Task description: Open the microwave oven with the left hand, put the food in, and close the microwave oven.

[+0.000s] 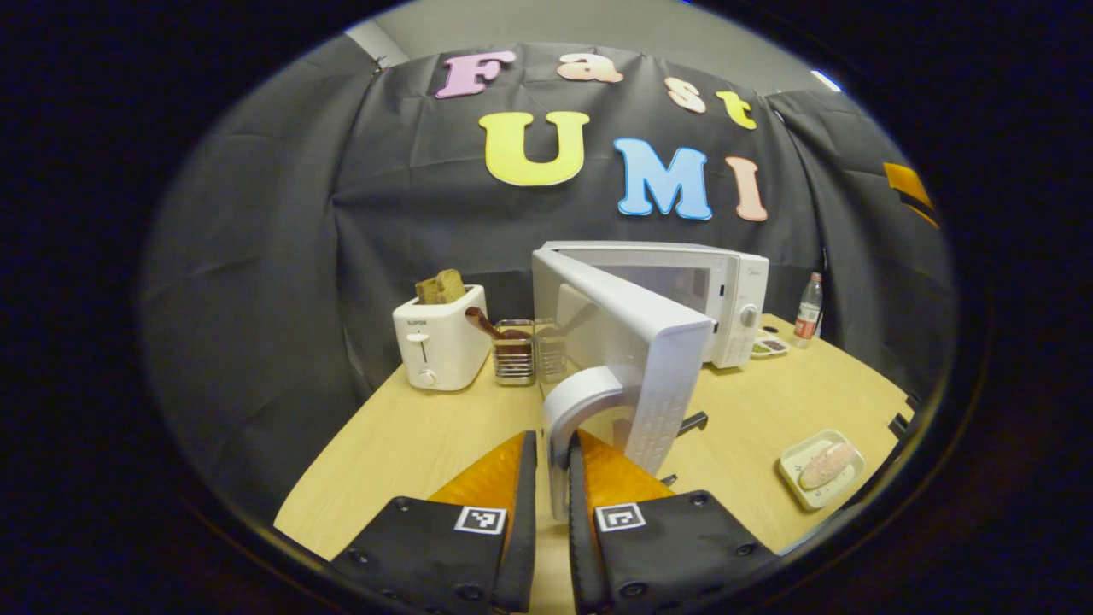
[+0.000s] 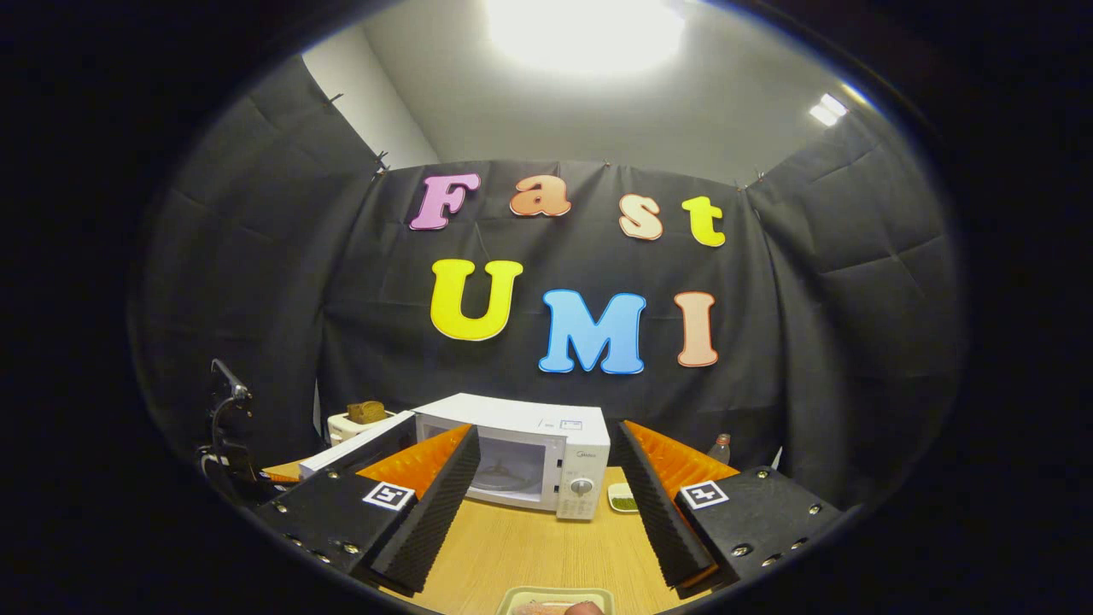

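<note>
Wooden worktop [image 1: 410,444]: we've got the left gripper [image 1: 552,465] clamped on the microwave door handle [image 1: 570,406], door swung out. Right gripper [image 2: 546,478] gapes empty, food tray [image 2: 555,600] directly below, nearer it.

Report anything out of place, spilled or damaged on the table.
Nothing stands out. The microwave door stands open because the left gripper grips its handle. The food tray sits flat, unspilled.

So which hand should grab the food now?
Probably the right. Its gripper is open just above the food tray, while the left gripper is shut on the door handle, holding the microwave open.
</note>
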Tool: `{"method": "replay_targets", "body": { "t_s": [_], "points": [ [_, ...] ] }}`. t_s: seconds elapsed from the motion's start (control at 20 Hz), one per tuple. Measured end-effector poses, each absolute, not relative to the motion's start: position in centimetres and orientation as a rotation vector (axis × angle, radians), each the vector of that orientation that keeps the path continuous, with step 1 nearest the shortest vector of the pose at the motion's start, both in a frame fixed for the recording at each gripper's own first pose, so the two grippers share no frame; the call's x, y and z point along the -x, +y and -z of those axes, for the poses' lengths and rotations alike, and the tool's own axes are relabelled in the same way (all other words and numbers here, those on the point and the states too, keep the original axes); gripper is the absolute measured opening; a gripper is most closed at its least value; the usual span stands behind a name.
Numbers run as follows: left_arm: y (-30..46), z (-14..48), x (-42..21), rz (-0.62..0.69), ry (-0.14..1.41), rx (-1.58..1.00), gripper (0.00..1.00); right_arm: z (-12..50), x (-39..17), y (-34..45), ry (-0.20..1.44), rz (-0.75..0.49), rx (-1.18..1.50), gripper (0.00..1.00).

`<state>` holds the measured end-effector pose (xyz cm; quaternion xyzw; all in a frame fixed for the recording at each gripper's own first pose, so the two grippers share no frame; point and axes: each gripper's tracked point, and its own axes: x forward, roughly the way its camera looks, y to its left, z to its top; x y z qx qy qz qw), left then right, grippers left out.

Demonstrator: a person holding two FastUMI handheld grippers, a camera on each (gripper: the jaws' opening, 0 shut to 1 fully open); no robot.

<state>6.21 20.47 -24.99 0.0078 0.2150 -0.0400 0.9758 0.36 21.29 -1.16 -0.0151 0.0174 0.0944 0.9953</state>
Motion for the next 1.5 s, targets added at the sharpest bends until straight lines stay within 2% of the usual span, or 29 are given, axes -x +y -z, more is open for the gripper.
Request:
{"method": "replay_targets", "body": {
  "t_s": [0.05, 0.1, 0.25, 0.35, 0.4, 0.55, 0.95, 1.1, 1.3, 1.5],
  "points": [
    [21.0, 24.8, -5.9, 0.057, 0.426, -0.034, 0.32, 1.2, -0.6, 21.2, 0.033, -0.197, 0.033, 0.97],
    [21.6, 24.6, -5.3, 0.029, 0.420, -0.054, 0.34, 1.4, -1.0, 21.0, 0.032, -0.205, 0.037, 0.97],
    [22.2, 23.5, -4.3, -0.037, 0.415, -0.065, 0.47, 2.2, -2.0, 20.3, 0.055, -0.253, 0.039, 0.97],
    [22.0, 21.6, -3.6, -0.081, 0.394, -0.059, 0.65, 2.5, -3.0, 19.9, 0.070, -0.310, 0.031, 0.97],
    [21.7, 20.6, -3.1, -0.102, 0.373, -0.059, 0.77, 3.0, -3.3, 19.8, 0.086, -0.345, 0.026, 0.97],
    [20.7, 17.4, -1.8, -0.164, 0.319, -0.050, 0.90, 3.9, -4.5, 19.4, 0.118, -0.457, 0.027, 0.97],
    [16.0, 10.7, 1.5, -0.279, 0.223, -0.023, 0.96, 11.2, -4.7, 19.6, 0.274, -0.750, 0.100, 0.98],
    [14.6, 8.9, 2.5, -0.312, 0.189, -0.018, 0.99, 14.2, -3.7, 20.1, 0.334, -0.849, 0.146, 0.98],
    [13.2, 6.6, 3.4, -0.349, 0.144, -0.026, 0.96, 18.2, -1.7, 20.3, 0.403, -0.974, 0.197, 0.98],
    [12.9, 5.5, 4.5, -0.394, 0.126, -0.047, 0.98, 22.9, 0.2, 20.6, 0.507, -1.088, 0.236, 0.98]
  ]
}}
